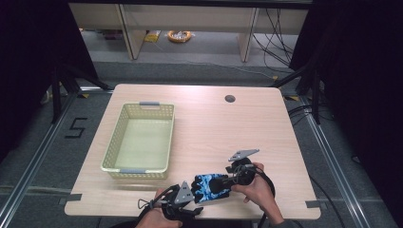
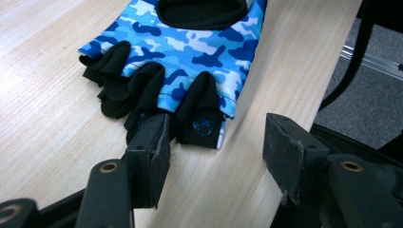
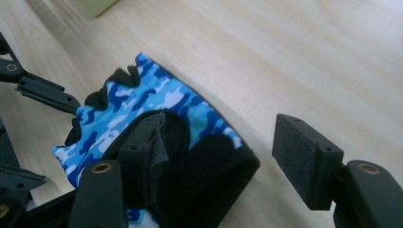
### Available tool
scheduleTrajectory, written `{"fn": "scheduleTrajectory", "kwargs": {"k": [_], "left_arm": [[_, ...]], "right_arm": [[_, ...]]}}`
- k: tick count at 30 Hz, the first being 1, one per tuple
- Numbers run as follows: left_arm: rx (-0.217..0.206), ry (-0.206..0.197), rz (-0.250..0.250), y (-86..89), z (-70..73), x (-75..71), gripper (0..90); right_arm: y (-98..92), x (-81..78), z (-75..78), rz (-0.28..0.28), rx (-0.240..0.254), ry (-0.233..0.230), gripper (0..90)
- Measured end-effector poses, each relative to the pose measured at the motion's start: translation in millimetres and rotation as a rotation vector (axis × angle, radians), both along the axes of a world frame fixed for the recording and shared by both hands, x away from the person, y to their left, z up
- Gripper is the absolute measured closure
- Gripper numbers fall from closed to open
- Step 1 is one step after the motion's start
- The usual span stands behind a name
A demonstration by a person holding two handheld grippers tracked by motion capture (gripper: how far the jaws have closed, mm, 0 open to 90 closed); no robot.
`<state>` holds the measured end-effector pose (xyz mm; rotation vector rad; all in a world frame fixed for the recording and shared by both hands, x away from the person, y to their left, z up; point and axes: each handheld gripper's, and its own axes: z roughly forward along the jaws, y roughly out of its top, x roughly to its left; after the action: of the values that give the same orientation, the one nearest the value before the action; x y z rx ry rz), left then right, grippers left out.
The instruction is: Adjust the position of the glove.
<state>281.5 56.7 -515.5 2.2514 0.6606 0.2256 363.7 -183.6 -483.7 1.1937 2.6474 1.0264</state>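
A blue camouflage fingerless glove [image 1: 207,187] with black trim lies flat on the wooden table [image 1: 209,123] near its front edge. My left gripper [image 1: 186,197] is open at the glove's finger end [image 2: 157,90], its jaws wide apart, one jaw touching the black finger stubs. My right gripper [image 1: 234,176] is open over the glove's black wrist cuff [image 3: 209,166], one jaw resting on the cuff, the other off to the side above bare table. Neither gripper holds anything.
A pale yellow plastic basket [image 1: 141,141], nothing inside, stands on the table's left half. A round cable hole [image 1: 230,99] sits near the far edge. The table's front edge runs just beside the left gripper [image 2: 215,156]. Beyond the table is grey floor with cables.
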Motion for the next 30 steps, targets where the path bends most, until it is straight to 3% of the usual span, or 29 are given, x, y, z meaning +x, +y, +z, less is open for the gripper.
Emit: {"fn": "scheduleTrajectory", "kwargs": {"k": [1, 3, 4, 5, 6, 9, 10, 11, 12, 14, 17, 18, 19, 23, 25, 28, 30], "left_arm": [[-0.011, 0.009, 0.005, -1.7, -0.7, -0.4, 40.9], [0.005, -0.004, 0.009, -2.7, -0.2, 0.6, 40.8], [0.018, -0.006, 0.007, -3.0, 0.0, 1.7, 41.1], [0.009, -0.004, 0.006, -3.9, -0.3, 2.1, 42.0], [0.027, -0.013, 0.002, -2.8, 0.1, 4.3, 43.0], [0.009, -0.013, 0.016, -1.7, 0.3, 7.9, 49.2], [0.008, -0.02, 0.025, -1.2, 0.2, 8.9, 50.9], [0.032, -0.039, 0.011, 0.4, 1.2, 11.4, 53.0], [0.023, -0.029, 0.026, 0.0, 0.6, 11.4, 54.7], [0.029, -0.043, 0.007, 0.1, 0.9, 12.1, 58.3], [0.022, -0.044, 0.005, -3.1, 1.0, 9.2, 64.8], [0.041, -0.06, -0.01, -2.8, 1.9, 10.4, 66.5], [0.037, -0.038, -0.001, -3.9, 1.7, 9.8, 68.6], [0.064, -0.085, -0.007, -5.2, 2.6, 7.9, 77.5], [0.069, -0.101, -0.008, -4.8, 2.5, 8.0, 80.3], [0.057, -0.096, 0.009, -5.0, 1.2, 6.8, 81.9], [0.051, -0.086, 0.002, -4.8, 0.9, 8.2, 82.4]], "right_arm": [[0.9, 1.8, -4.9, 0.005, 0.017, 0.012, 36.4], [1.6, 3.4, -10.3, -0.003, 0.002, 0.049, 36.4], [2.1, 4.3, -13.3, 0.002, 0.011, 0.042, 36.3], [1.6, 4.1, -13.2, -0.013, 0.002, 0.069, 37.2], [1.9, 4.3, -14.9, -0.024, 0.017, 0.066, 39.6], [1.2, 3.9, -13.7, 0.022, 0.019, 0.073, 46.6], [1.4, 3.2, -13.6, 0.02, 0.021, 0.072, 47.4], [1.5, 2.9, -13.4, 0.016, 0.02, 0.077, 48.0], [1.5, 2.8, -13.7, 0.01, 0.02, 0.073, 49.1], [1.6, 1.0, -12.3, -0.015, 0.012, 0.1, 51.5], [1.5, 0.7, -14.3, -0.006, 0.032, 0.078, 56.0], [1.0, 0.6, -14.2, 0.005, 0.026, 0.08, 56.8], [1.8, -0.6, -14.7, -0.002, 0.029, 0.067, 57.8], [0.6, -3.3, -14.7, -0.022, 0.035, 0.086, 63.8], [0.1, -3.6, -16.1, -0.018, 0.048, 0.072, 65.4], [0.9, -5.3, -15.0, -0.016, 0.034, 0.068, 67.6], [2.3, -7.8, -15.3, -0.027, 0.047, 0.035, 71.2]]}}
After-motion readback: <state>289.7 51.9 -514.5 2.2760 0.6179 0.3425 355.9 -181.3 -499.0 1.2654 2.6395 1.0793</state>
